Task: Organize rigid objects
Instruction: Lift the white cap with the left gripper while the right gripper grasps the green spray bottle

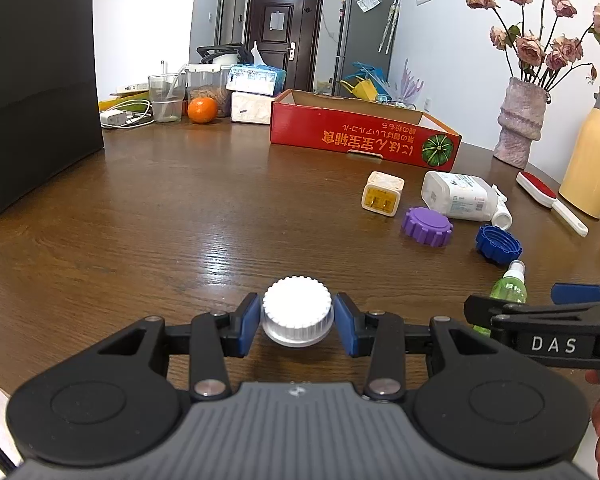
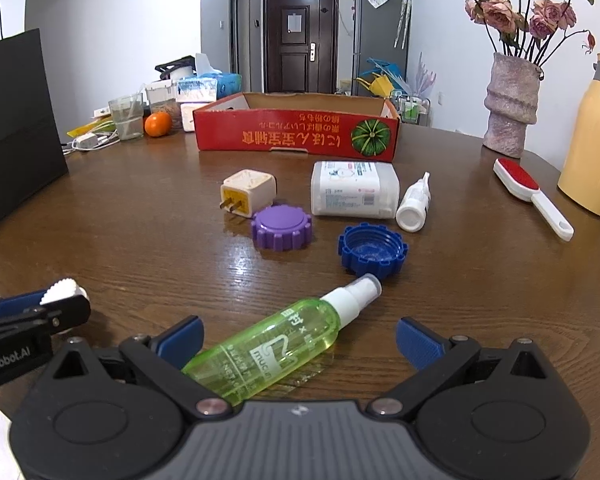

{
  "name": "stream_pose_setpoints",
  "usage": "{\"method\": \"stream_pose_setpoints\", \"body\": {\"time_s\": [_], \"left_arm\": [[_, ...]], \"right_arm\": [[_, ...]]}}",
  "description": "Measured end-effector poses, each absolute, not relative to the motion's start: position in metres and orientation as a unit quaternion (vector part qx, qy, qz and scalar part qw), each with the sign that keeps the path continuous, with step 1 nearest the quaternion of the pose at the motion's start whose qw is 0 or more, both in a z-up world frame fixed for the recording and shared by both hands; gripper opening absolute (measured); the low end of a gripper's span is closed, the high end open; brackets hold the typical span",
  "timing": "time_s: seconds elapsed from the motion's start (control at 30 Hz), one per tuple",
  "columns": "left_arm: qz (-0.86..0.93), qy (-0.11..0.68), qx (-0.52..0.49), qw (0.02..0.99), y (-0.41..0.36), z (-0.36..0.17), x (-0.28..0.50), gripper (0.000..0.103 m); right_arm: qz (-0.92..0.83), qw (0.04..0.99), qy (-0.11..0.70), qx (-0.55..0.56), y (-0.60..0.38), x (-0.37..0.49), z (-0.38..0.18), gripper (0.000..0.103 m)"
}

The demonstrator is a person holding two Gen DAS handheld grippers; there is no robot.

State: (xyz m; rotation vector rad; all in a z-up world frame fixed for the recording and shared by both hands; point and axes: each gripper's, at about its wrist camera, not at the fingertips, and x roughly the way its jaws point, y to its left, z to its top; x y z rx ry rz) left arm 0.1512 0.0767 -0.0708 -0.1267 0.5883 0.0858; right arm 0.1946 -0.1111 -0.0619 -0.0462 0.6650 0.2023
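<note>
Left wrist view: the left claw (image 1: pixel 297 322) is clamped on a white ribbed cap (image 1: pixel 297 307), held just above the wooden tabletop (image 1: pixel 160 216) near its near edge. Right wrist view: the right claw (image 2: pixel 300 338) stands wide open around a green spray bottle (image 2: pixel 278 340) lying on the tabletop; the red box (image 2: pixel 296 134) sits toward the far edge.

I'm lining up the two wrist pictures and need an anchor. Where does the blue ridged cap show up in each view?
Left wrist view: the blue ridged cap lies at the right, on the table beyond the green spray bottle.
Right wrist view: the cap lies right of centre, open side up, just past the bottle's nozzle.
Shared landmark: the red cardboard box at the back of the table.
</note>
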Motion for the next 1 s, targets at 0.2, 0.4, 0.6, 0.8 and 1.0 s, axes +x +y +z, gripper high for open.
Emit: {"method": "stream_pose_setpoints", "body": {"time_s": [0.2, 0.4, 0.6, 0.8, 1.0], "left_arm": [[0.042, 0.290, -0.064, 0.954, 0.077, -0.072, 0.151, 0.042], [0.043, 0.290, -0.065, 0.954, 0.077, -0.073, 0.151, 0.042], [0.044, 0.293, -0.064, 0.953, 0.075, -0.074, 0.152, 0.042], [0.046, 0.291, -0.061, 0.954, 0.073, -0.072, 0.150, 0.042], [0.047, 0.289, -0.056, 0.955, 0.070, -0.070, 0.148, 0.042]], "right_arm": [[0.092, 0.938, 0.334, -0.017, -0.121, 0.194, -0.064, 0.099], [0.084, 0.936, 0.342, -0.014, -0.134, 0.189, -0.070, 0.097], [0.082, 0.938, 0.337, -0.015, -0.143, 0.175, -0.077, 0.086], [0.099, 0.944, 0.315, -0.019, -0.145, 0.161, -0.075, 0.045], [0.101, 0.944, 0.315, -0.019, -0.157, 0.164, -0.072, 0.031]]}}
